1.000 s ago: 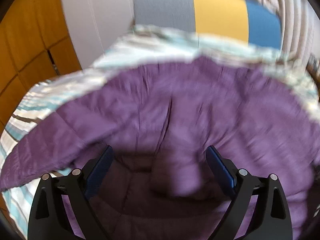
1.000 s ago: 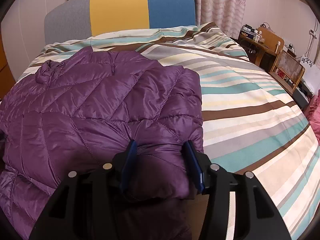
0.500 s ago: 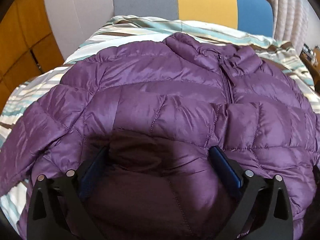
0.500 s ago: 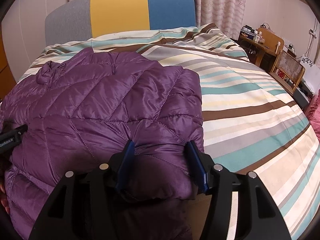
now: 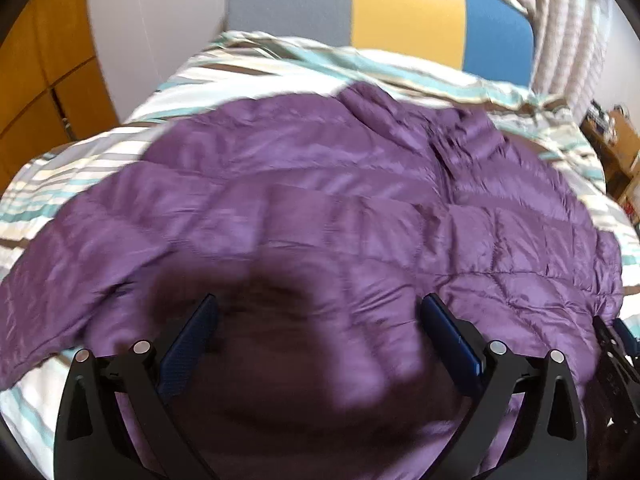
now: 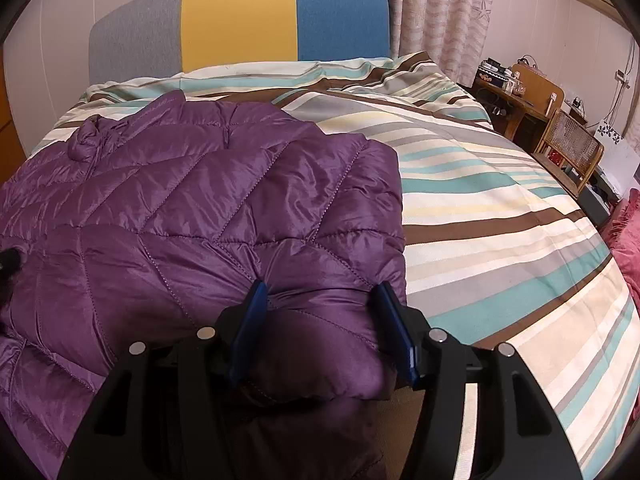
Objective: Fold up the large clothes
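A purple quilted puffer jacket [image 5: 320,200] lies spread on the striped bed, collar toward the headboard. My left gripper [image 5: 318,300] hovers over its near part with the jaws wide apart; fabric bulges between them, but the blue pads do not pinch it. In the right wrist view the jacket [image 6: 200,200] shows a folded right edge. My right gripper [image 6: 321,286] is at the near right corner, where a puffy fold fills the gap between its pads and creases run from the left pad. A dark part of the right gripper [image 5: 612,360] shows at the left view's edge.
The striped duvet [image 6: 500,220] stretches bare to the right of the jacket. A grey, yellow and blue headboard [image 6: 240,24] stands at the far end. A wooden desk [image 6: 520,92] and a cane chair [image 6: 572,148] stand right of the bed, an orange wardrobe [image 5: 40,80] left.
The left gripper's view swung and dipped over the jacket, its jaws a little wider than a second ago. The right gripper's jaws spread slightly around the fold; that hand stayed put.
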`<action>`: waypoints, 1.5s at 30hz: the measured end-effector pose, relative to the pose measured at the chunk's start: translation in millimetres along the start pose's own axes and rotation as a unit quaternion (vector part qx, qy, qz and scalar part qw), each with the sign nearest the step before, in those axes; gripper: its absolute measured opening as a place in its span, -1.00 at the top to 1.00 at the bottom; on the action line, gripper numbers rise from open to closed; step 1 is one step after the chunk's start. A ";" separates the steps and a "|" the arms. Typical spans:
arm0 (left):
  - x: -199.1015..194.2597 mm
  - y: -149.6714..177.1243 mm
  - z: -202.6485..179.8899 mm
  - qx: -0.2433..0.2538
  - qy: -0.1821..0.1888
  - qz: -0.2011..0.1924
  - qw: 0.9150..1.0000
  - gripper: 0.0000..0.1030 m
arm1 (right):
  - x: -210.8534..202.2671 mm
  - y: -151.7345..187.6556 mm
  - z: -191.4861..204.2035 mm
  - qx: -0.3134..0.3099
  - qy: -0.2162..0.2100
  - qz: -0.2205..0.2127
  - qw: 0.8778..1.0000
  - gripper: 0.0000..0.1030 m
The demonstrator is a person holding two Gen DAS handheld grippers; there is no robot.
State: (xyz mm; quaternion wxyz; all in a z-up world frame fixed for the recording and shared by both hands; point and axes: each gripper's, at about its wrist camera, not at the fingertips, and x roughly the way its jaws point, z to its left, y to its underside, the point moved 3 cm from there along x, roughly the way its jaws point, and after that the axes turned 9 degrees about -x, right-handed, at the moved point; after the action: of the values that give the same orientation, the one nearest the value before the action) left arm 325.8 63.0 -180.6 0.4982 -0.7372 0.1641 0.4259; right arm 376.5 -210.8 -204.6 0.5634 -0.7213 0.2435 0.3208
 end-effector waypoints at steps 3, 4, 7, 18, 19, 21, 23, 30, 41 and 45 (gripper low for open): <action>-19.4 -5.2 30.1 -0.032 0.007 -0.019 0.999 -0.94 | 0.1 0.2 -0.2 0.000 0.001 0.000 1.000 -0.12; -25.7 -7.5 43.5 -0.046 0.007 -0.024 0.999 -0.94 | 0.2 -0.1 -0.1 0.001 0.001 0.000 1.000 -0.12; -41.5 -14.9 81.8 -0.076 0.002 -0.039 0.996 -0.94 | 1.3 -1.0 -0.6 0.004 0.000 0.000 1.000 -0.14; -78.3 2.2 253.5 -0.234 -0.081 -0.049 0.968 -0.94 | 1.9 0.1 -3.9 0.011 0.001 0.003 1.000 -0.23; -80.6 6.1 266.3 -0.247 -0.086 -0.049 0.964 -0.94 | 2.0 0.1 -4.3 0.012 0.001 0.003 1.000 -0.23; -83.9 14.3 288.0 -0.272 -0.093 -0.048 0.957 -0.94 | 2.0 0.1 -4.7 0.011 0.001 0.003 1.000 -0.23; -86.6 21.5 301.3 -0.286 -0.097 -0.047 0.952 -0.94 | 1.9 0.1 -4.9 0.011 0.001 0.003 1.000 -0.23; -99.0 46.3 333.5 -0.324 -0.103 -0.056 0.939 -0.94 | 1.1 0.4 -5.5 0.009 0.004 0.003 1.000 -0.24; -121.0 81.3 372.2 -0.468 -0.047 -0.100 0.877 -0.94 | 1.0 0.6 -4.5 0.009 0.006 0.003 1.000 -0.25; -133.3 97.1 376.6 -0.517 -0.035 -0.128 0.846 -0.90 | 0.8 0.7 -4.5 0.008 0.006 0.004 1.000 -0.25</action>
State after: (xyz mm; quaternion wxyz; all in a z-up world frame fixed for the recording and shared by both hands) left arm 8.4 324.3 -185.9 0.1010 -0.8869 -0.1932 0.4073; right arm 377.5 -215.3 -204.9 0.5666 -0.7179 0.2523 0.3162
